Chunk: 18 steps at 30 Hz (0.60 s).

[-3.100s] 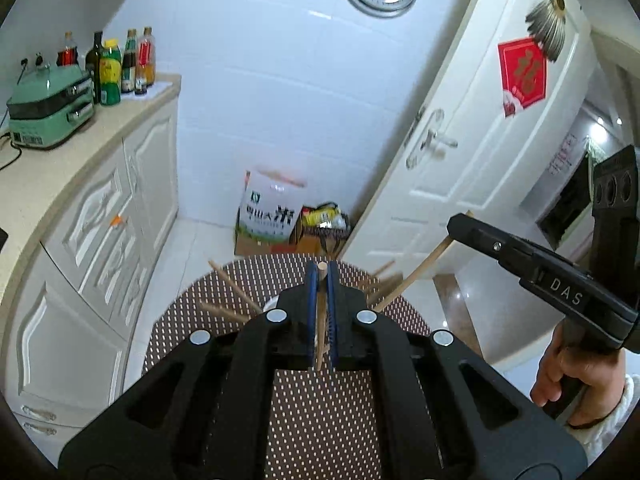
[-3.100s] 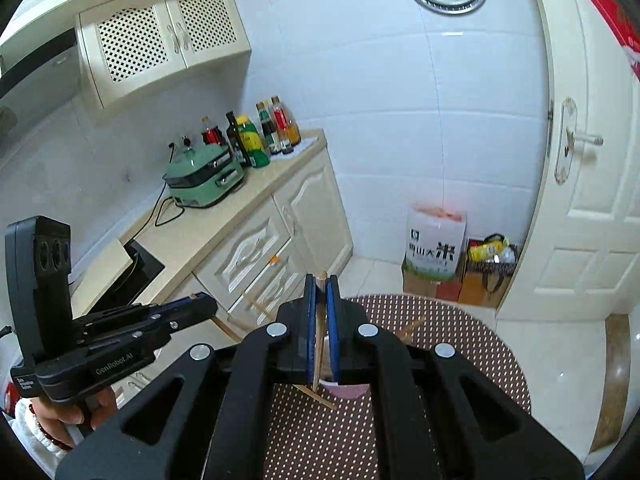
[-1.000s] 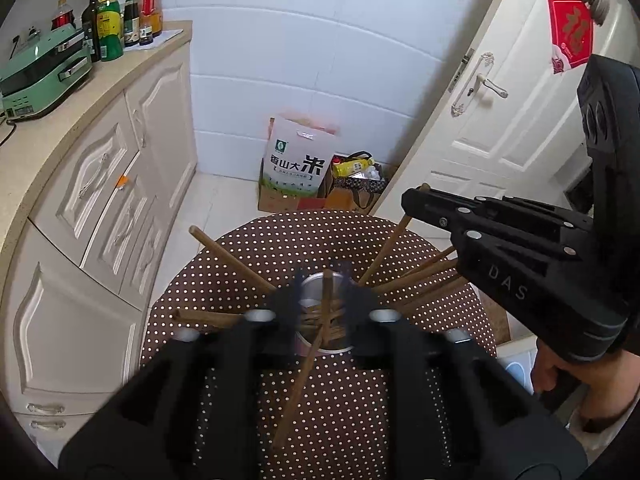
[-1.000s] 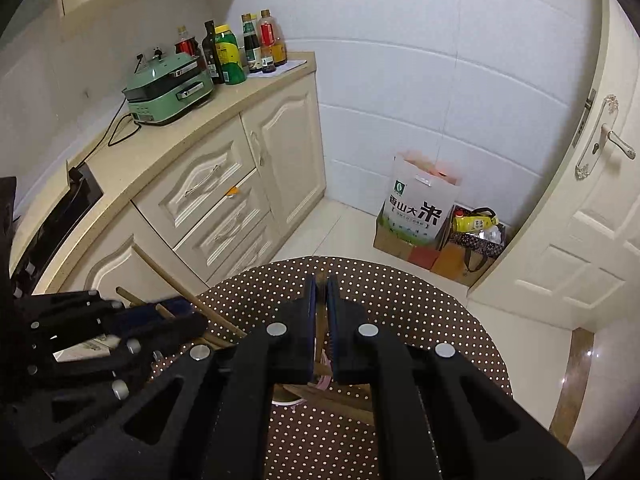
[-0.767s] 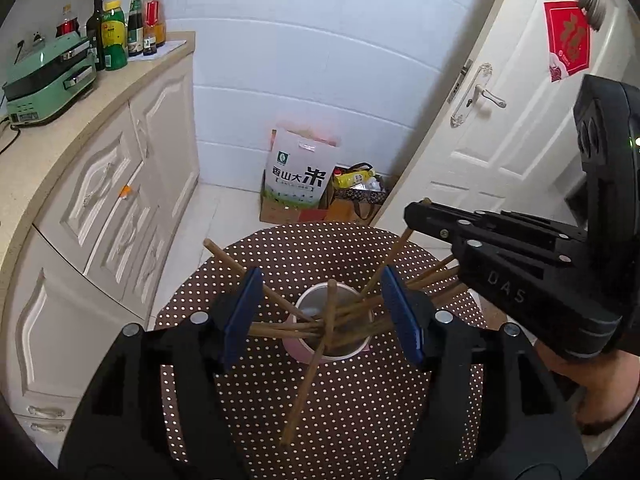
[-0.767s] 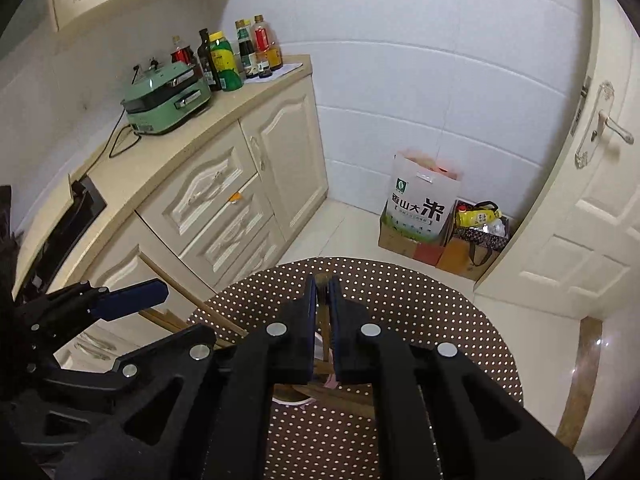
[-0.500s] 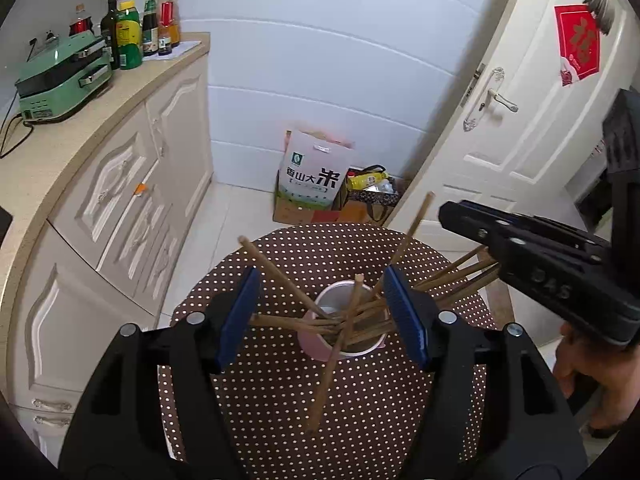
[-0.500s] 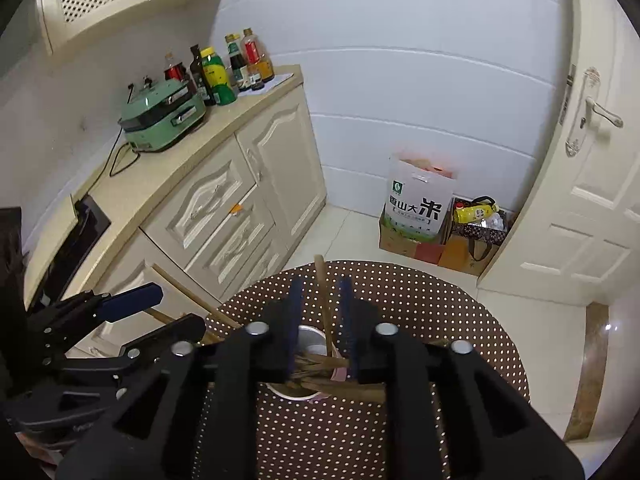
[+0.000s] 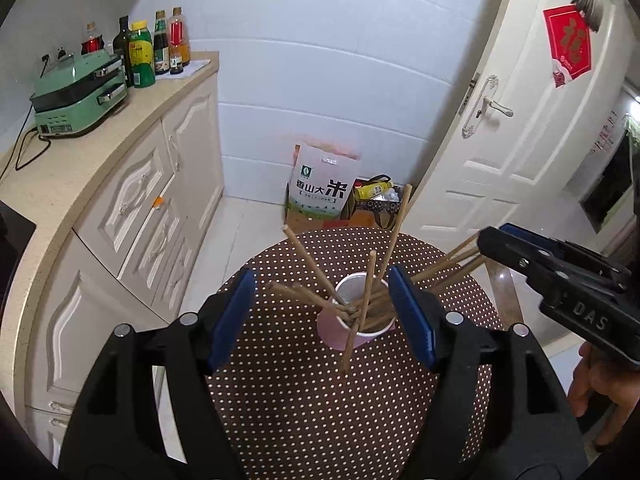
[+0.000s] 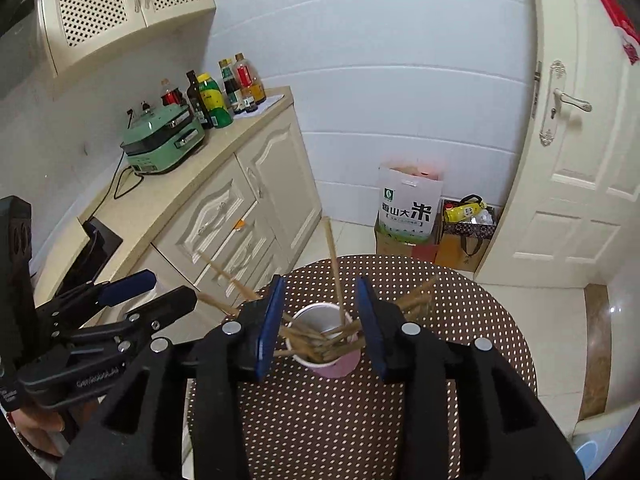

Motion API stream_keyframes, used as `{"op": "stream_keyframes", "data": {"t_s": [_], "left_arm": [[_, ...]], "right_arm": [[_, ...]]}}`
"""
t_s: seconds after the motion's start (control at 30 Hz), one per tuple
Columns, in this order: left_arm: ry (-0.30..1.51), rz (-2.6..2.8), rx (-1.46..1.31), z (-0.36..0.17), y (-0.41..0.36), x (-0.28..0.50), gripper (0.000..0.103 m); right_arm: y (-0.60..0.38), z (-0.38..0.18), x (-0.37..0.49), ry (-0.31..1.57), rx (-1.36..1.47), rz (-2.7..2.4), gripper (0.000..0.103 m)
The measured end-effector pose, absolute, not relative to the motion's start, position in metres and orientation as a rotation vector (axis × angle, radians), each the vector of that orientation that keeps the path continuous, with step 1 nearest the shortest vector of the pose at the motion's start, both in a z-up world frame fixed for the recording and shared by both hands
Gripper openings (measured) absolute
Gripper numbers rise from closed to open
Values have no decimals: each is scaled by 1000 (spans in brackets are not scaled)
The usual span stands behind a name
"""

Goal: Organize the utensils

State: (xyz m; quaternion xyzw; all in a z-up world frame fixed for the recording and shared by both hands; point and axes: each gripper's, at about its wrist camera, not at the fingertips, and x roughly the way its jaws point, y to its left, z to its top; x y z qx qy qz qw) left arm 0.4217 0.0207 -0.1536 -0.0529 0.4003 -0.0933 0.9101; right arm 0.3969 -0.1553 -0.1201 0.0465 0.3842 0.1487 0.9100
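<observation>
Both tongs hang above a small round table with a brown, white-dotted cloth (image 9: 320,408), and both are spreading. Between the blue pads of the left gripper (image 9: 322,320) nothing is pinched; the same holds for the right gripper (image 10: 318,322), whose gap is narrower. Each one frames the pink paper cup (image 9: 346,334) that stands on the cloth just ahead of the fingertips, near the table's middle.

Bare cloth lies all round the cup, widest on the side nearest the tongs. Left of the left gripper the table edge comes close to cream cabinet doors (image 9: 132,200); ahead of both, white floor tiles run to the tiled wall. To the right of the right gripper stands a closed white door (image 10: 580,184).

Brown wooden chopsticks (image 9: 362,304) stand in the cup, crossing and fanning outward at many angles, their upper ends well past the rim. One stick slants over the rim toward the left gripper, its lower end outside the cup above the cloth.

On the right tong's black body, seen from the left, "DAS" is readable. A white rice sack (image 9: 324,184) against the wall carries large dark Chinese characters. A red paper square (image 9: 568,46) with one gold character hangs on the door.
</observation>
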Motion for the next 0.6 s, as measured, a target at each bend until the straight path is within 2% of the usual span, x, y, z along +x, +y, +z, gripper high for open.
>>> {"op": "stream_keyframes", "data": {"t_s": [0.6], "left_arm": [[653,-114,-29,-113,29,331,77]], "right_arm": [[-152,-86,297,651,103,287,44]]}}
